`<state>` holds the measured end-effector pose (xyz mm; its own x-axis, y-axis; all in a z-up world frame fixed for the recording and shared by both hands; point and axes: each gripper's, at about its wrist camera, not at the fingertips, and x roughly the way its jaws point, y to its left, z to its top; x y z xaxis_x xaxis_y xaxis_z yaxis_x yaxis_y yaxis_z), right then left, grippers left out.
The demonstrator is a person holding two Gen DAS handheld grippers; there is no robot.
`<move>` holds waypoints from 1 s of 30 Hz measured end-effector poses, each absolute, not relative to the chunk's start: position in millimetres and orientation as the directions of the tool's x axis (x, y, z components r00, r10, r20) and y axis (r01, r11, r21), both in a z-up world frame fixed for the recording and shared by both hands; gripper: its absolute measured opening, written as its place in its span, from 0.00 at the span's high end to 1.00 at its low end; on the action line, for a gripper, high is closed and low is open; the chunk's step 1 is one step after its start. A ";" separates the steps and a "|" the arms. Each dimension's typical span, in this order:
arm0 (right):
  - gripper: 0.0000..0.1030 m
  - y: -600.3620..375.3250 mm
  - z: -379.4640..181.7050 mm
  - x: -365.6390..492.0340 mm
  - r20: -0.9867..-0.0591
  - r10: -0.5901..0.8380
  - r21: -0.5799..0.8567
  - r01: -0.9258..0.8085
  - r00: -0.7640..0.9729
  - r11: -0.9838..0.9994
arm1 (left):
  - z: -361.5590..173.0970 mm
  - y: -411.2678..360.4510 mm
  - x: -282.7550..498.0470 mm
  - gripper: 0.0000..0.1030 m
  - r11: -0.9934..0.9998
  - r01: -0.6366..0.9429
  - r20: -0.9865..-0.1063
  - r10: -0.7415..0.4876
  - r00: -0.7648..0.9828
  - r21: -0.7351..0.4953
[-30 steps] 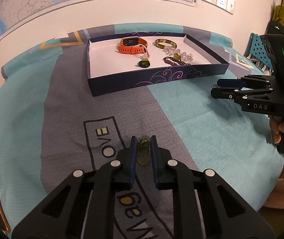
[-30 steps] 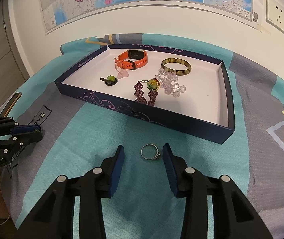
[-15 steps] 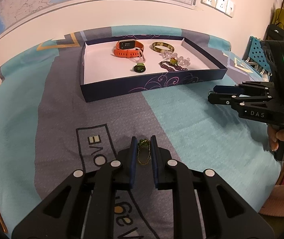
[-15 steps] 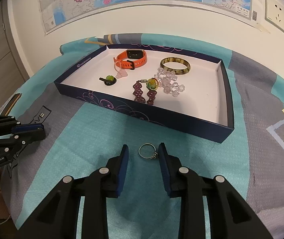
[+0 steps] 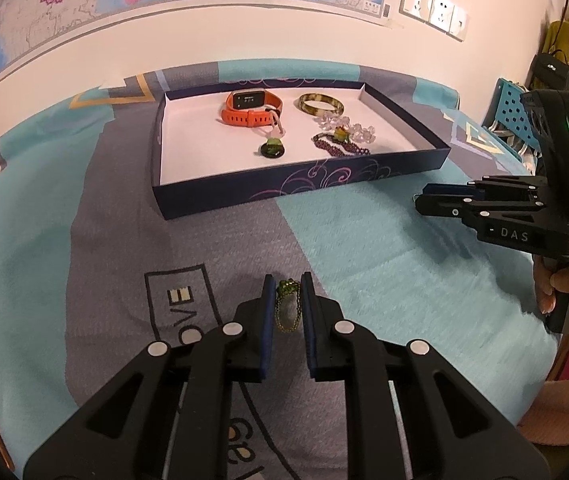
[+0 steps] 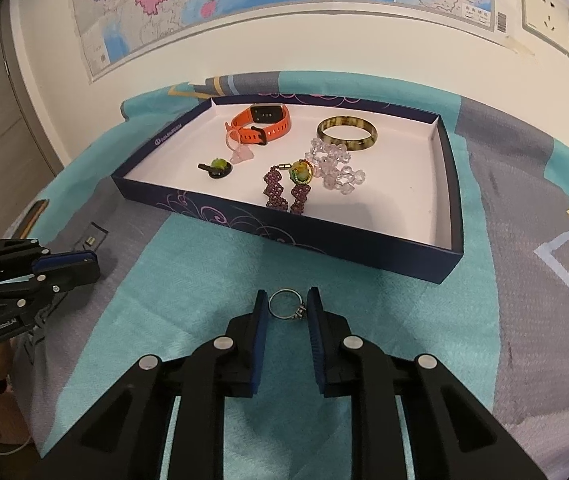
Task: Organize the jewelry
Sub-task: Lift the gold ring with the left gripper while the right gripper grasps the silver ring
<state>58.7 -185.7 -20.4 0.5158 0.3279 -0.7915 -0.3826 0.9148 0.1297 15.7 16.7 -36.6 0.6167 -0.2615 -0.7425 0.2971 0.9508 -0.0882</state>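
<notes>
My left gripper (image 5: 287, 285) is shut on a small green charm with a thin chain (image 5: 286, 304), held above the cloth. My right gripper (image 6: 287, 305) has closed on a silver ring (image 6: 285, 305), its pads touching both sides of it at the cloth. The dark blue tray (image 5: 284, 188) lies ahead in both views (image 6: 364, 256). It holds an orange smart band (image 6: 265, 124), a green-brown bangle (image 6: 346, 133), a clear bead bracelet (image 6: 334, 168), a purple bead bracelet (image 6: 286, 194) and a dark pendant (image 6: 217, 168).
A teal and grey patterned cloth (image 5: 364, 240) covers the table. The right gripper shows at the right of the left wrist view (image 5: 436, 200); the left one shows at the left of the right wrist view (image 6: 72, 266). The wall with a map stands behind the tray.
My right gripper's jaws have narrowed around the silver ring until they touch it. My left gripper has lifted a little and shifted with the green charm held in it.
</notes>
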 end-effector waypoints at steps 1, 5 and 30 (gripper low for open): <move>0.83 -185.9 -19.0 57.9 -0.788 0.332 0.133 -0.384 0.518 0.914 | -35.9 16.8 16.1 0.87 0.950 0.299 -0.741 -0.265 0.617 -0.090; 0.83 -185.0 -13.5 54.4 -0.776 0.349 0.145 -0.390 0.525 0.910 | -32.5 14.8 18.1 0.87 0.948 0.305 -0.732 -0.274 0.623 -0.095; 0.83 -184.6 3.1 51.0 -0.735 0.391 0.173 -0.404 0.555 0.898 | -13.5 -0.2 24.9 0.87 0.937 0.339 -0.690 -0.299 0.659 -0.082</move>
<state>51.0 -184.6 3.1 0.5546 0.3907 -0.7347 -0.4035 0.8984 0.1732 24.9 -0.2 -13.5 0.6590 -0.2987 -0.6903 0.3391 0.9372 -0.0817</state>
